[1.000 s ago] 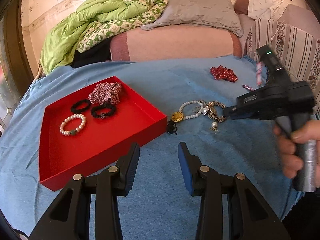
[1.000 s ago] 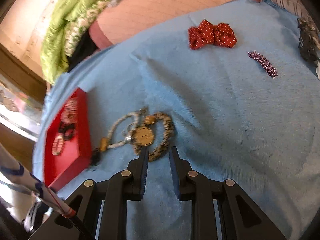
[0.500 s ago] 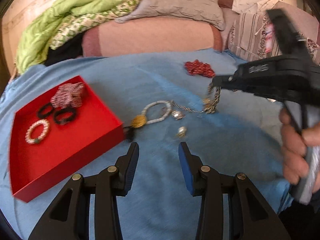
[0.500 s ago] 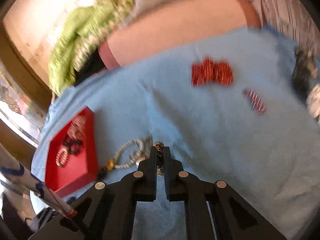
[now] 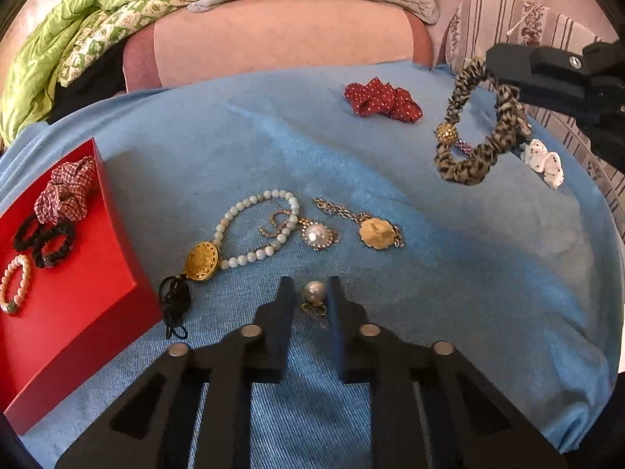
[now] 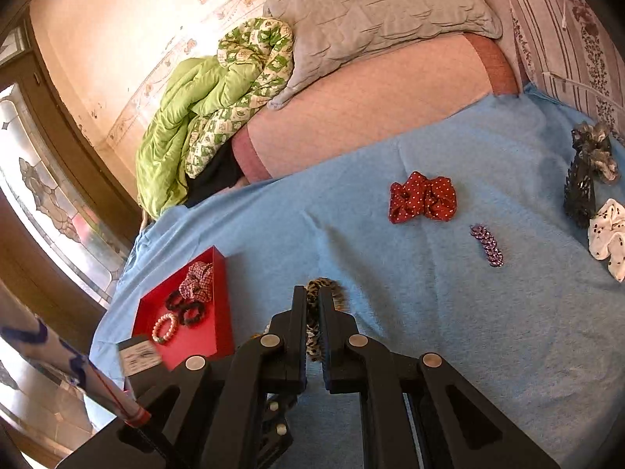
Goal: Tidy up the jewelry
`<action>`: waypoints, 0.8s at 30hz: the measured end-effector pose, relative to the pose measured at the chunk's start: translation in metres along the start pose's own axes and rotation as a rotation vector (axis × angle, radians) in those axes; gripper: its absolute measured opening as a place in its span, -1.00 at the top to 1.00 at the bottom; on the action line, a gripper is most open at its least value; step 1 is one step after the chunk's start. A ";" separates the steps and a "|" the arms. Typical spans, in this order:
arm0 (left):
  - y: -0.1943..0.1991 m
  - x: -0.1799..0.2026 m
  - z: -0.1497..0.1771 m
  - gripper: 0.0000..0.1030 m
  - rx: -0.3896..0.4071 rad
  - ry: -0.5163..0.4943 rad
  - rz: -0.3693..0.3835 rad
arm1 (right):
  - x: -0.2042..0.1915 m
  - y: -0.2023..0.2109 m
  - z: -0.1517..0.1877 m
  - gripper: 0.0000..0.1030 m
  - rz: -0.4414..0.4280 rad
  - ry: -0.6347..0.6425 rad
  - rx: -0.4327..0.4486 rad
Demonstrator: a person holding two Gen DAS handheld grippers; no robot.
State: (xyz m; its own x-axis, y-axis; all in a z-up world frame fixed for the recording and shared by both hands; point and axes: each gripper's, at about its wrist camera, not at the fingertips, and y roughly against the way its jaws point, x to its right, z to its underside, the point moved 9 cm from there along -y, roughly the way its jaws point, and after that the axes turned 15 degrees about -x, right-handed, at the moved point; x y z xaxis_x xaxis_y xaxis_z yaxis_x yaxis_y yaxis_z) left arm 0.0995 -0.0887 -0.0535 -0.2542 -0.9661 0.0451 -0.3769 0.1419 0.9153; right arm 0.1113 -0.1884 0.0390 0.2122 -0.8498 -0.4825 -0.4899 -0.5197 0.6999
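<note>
I am holding a leopard-print fabric bracelet (image 5: 474,138) in the air with my right gripper (image 6: 312,305), its black fingers clamped on the ruched, spotted band; a small glittering gold bead is hanging on the loop's left side. My left gripper (image 5: 308,301) is resting low over the blue woven bedcover (image 5: 449,258), fingers parted, with a round pearl earring (image 5: 314,293) lying between the tips, untouched as far as I can tell. Just beyond it, a string of pale round beads (image 5: 258,226) with an ornate gold disc is curling beside a pearl-centred brooch (image 5: 318,236) and a scalloped gold pendant (image 5: 377,230) on a fine chain. A glossy red tray (image 5: 97,273) is sitting at the left, holding a gathered plaid scrunchie (image 5: 64,195), two black elastic bands (image 5: 45,240) and a pearl bracelet (image 5: 15,283). Farther back, a red polka-dot scrunchie (image 5: 383,99) is lying crumpled on the cover.
</note>
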 end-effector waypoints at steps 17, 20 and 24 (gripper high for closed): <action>0.106 -0.053 0.011 0.79 0.194 0.012 -0.127 | -0.026 -0.006 0.012 0.88 -0.027 0.071 -0.012; 0.109 -0.069 0.016 0.79 0.205 0.037 -0.158 | -0.040 -0.007 0.018 0.88 -0.039 0.103 -0.017; 0.103 -0.084 0.018 0.78 0.197 0.074 -0.165 | -0.059 -0.010 0.024 0.87 -0.039 0.145 -0.021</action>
State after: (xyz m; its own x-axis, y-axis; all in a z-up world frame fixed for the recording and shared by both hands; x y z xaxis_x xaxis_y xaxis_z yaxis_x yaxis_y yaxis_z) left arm 0.0654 0.0112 0.0300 -0.1123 -0.9917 -0.0622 -0.5754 0.0138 0.8178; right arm 0.0834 -0.1315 0.0480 0.3514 -0.8320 -0.4294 -0.4612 -0.5530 0.6939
